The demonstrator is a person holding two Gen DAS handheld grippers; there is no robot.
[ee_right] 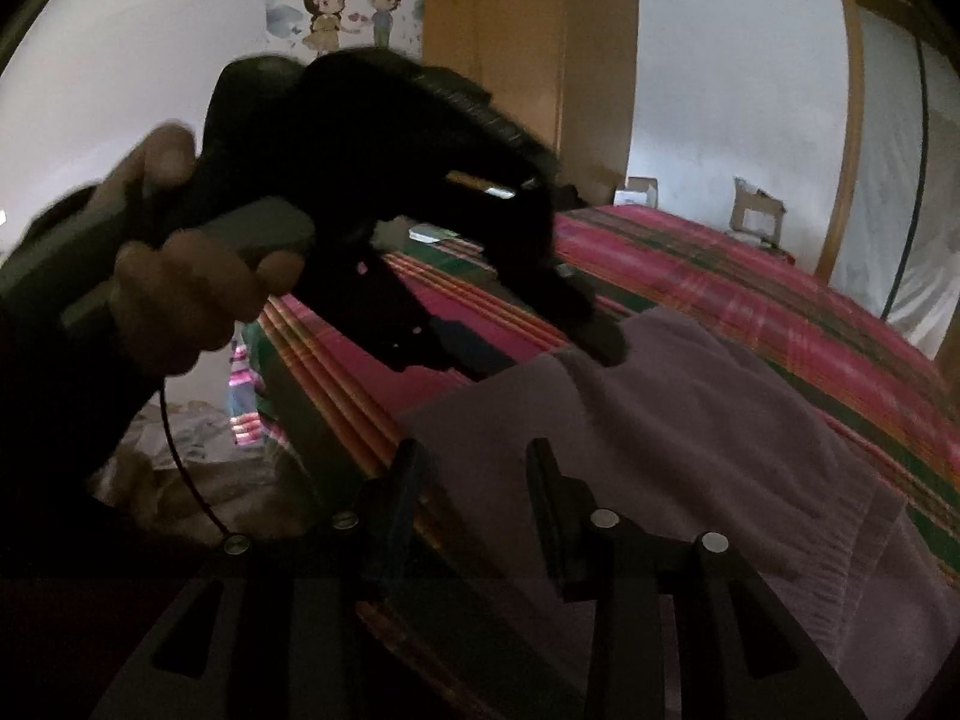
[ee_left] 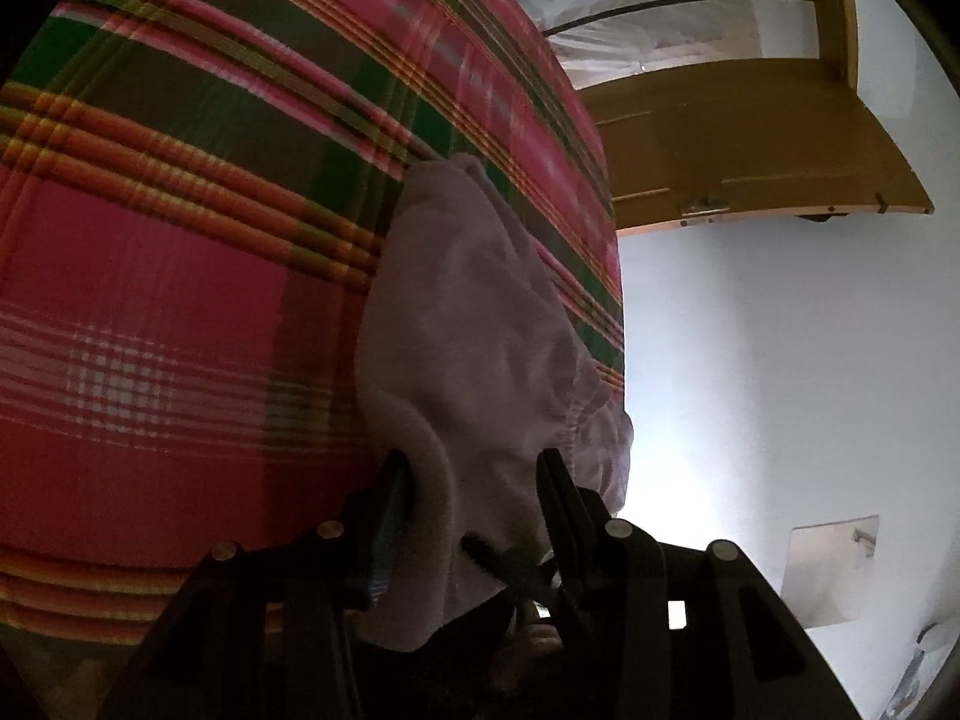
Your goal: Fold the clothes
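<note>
**Left claw grips the cloth, right claw hangs free**

The cloth, pale lilac and soft like fleece or terry, lies on the plaid bedspread. It has a gathered, elastic-looking hem at the edge near the left claw. Its long axis runs away from the right claw, up and rightward across the bed.

The left claw is clenched on a bunched thick fold of it, fabric packed between the jaws. The right claw has let go: jaws spread wide, nothing pinched, the cloth flat just beneath and ahead.

The left hand holds its tool beyond and left of the right claw, fingertips on the far edge. My guess: the right is nearer the loose flat end and regrips there.
</note>
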